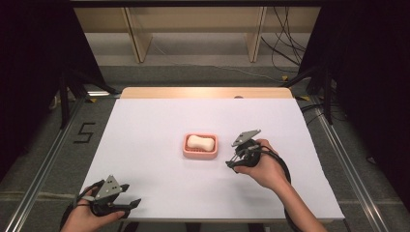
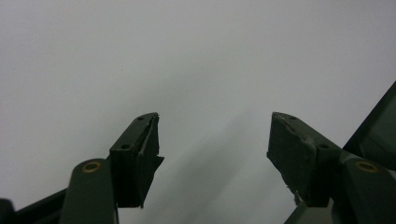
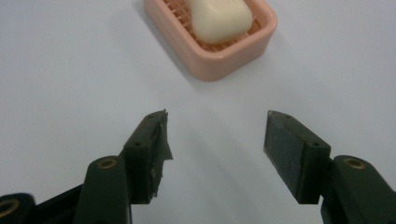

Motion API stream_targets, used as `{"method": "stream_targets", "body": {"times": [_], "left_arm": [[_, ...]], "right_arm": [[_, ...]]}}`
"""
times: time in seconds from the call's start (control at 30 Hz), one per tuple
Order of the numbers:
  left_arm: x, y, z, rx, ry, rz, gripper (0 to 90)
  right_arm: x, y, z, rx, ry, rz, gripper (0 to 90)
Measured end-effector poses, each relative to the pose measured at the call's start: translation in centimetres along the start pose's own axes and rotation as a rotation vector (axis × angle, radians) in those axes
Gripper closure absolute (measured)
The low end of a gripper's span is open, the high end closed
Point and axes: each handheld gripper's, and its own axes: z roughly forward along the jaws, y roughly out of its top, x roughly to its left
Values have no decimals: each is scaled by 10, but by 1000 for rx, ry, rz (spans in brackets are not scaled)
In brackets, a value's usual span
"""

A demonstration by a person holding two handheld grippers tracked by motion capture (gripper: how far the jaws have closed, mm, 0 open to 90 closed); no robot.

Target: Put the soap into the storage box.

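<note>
**Soap dish at mid-table, both grippers empty**

A white sheet covers the table (image 1: 159,125), whose bare wooden edge shows at the far side, with grey floor and wooden shelving beyond. A pink soap dish (image 1: 200,153) sits near the middle of the sheet, and a cream bar of soap (image 1: 201,142) lies inside it. The right gripper (image 1: 232,164) is just to the right of the dish, jaws spread wide with nothing between them; its own view shows the dish (image 3: 219,63) and soap (image 3: 219,18) just ahead of the jaws. The left gripper (image 1: 130,195) rests well apart from the dish, toward the sheet's near left corner, jaws likewise wide apart and empty over blank white surface.
</note>
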Motion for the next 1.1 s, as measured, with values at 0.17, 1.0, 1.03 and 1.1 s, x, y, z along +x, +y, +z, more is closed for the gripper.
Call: {"method": "stream_targets", "body": {"times": [0.17, 1.0, 1.03, 1.1], "left_arm": [[-2, -1, 1, 8, 6, -35, 334], [-3, 0, 1, -1, -24, -37, 335], [-3, 0, 1, -1, -25, -38, 335], [-3, 0, 1, 5, -24, -35, 335]], "right_arm": [[1, -17, -1, -11, 7, 2, 404], [0, -70, -6, -122, -45, 159, 409], [1, -71, -4, -137, -47, 161, 408], [0, -71, -6, -110, -35, 155, 409]]}}
